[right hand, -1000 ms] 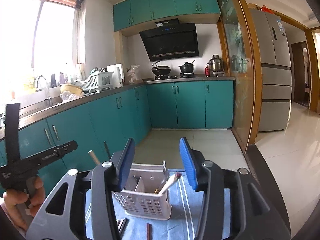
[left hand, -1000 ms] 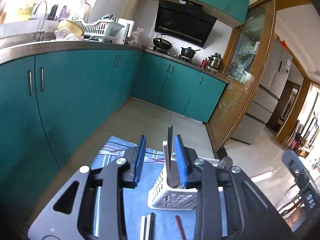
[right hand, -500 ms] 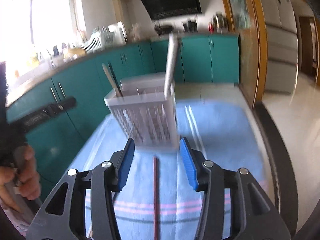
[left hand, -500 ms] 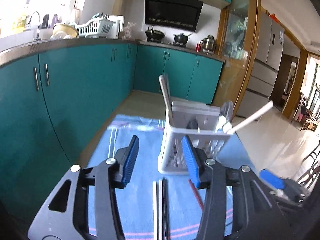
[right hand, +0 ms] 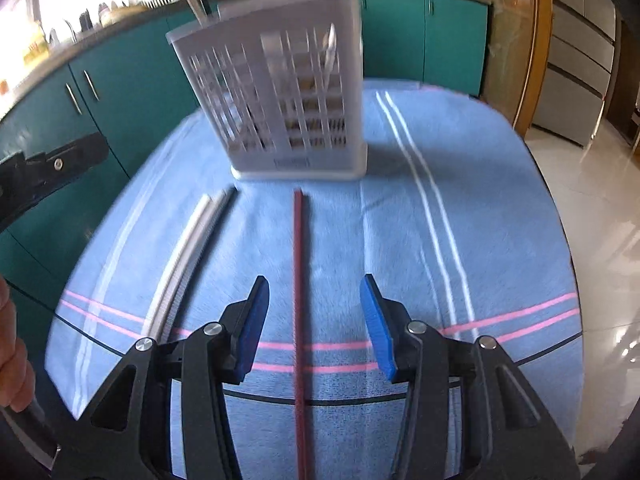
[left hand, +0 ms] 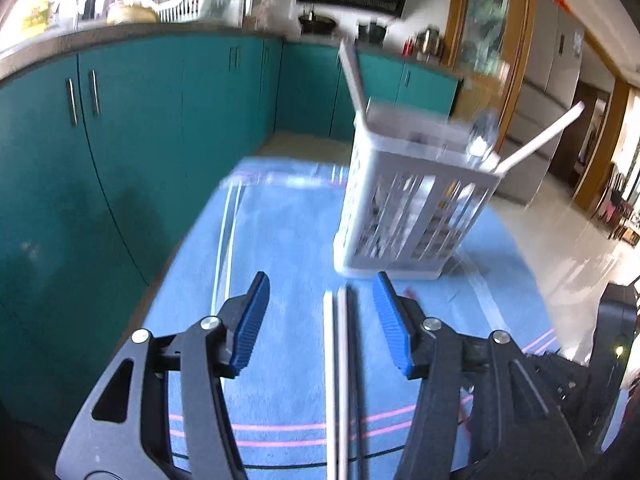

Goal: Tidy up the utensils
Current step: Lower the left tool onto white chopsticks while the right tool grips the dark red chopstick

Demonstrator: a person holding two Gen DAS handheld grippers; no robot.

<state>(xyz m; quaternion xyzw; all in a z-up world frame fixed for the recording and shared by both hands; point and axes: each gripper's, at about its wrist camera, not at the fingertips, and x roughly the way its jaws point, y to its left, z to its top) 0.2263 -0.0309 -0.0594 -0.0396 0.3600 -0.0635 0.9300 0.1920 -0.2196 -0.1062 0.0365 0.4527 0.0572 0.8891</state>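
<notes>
A white slotted utensil basket (left hand: 412, 208) stands on the blue cloth with a white stick (left hand: 540, 136) and other handles leaning out of it. Two white chopsticks (left hand: 334, 360) and a dark one lie side by side on the cloth, running between the jaws of my left gripper (left hand: 320, 284); those jaws are opening and touch nothing. In the right wrist view the basket (right hand: 280, 92) stands ahead and a dark red chopstick (right hand: 298, 280) lies lengthwise under my right gripper (right hand: 314, 280), which is open and hangs above it. The white chopsticks (right hand: 180, 264) lie to its left.
The blue cloth (right hand: 460, 220) with white and pink stripes covers a round table. Teal kitchen cabinets (left hand: 120, 140) run along the left and back. The left gripper's black body (right hand: 52, 164) and a person's hand (right hand: 10, 360) show at the left edge of the right wrist view.
Both grippers have come down and tipped toward the table, so basket and chopsticks loom larger. The left jaws have spread wider. The right jaws keep the same gap.
</notes>
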